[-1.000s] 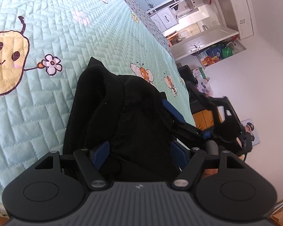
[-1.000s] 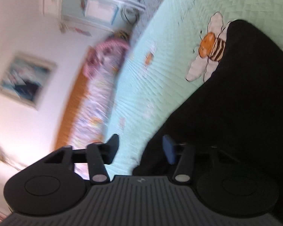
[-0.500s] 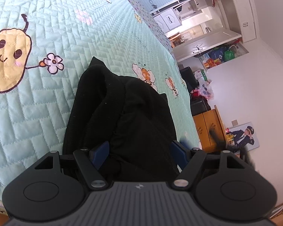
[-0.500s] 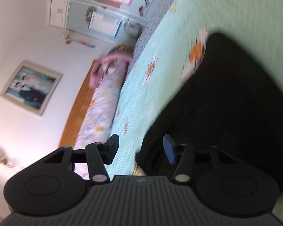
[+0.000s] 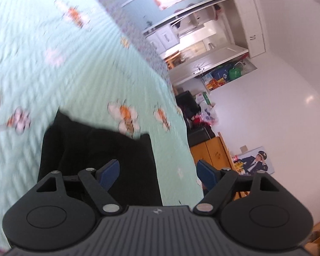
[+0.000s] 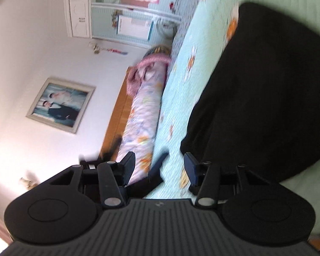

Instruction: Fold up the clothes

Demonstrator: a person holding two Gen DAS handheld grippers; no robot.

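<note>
A black garment lies folded on the mint quilted bedspread. My left gripper hovers above its near right corner. Its jaws are opening, with only air between the blue pads; the left pad is over the cloth, the right pad over the bed's edge. In the right wrist view the garment fills the right side. My right gripper sits beside the garment's near edge, its jaws closing but apart. A dark blurred piece, apparently the other gripper, shows beyond the gap. Neither gripper holds cloth.
A floral bolster pillow lies along the wooden headboard under a framed picture. Past the bed's edge stand a wooden cabinet, dark furniture and a white wardrobe.
The left gripper has lifted off the black garment that sat between its fingers, and its jaws stand wider. The right gripper has slid sideways along the garment's edge.
</note>
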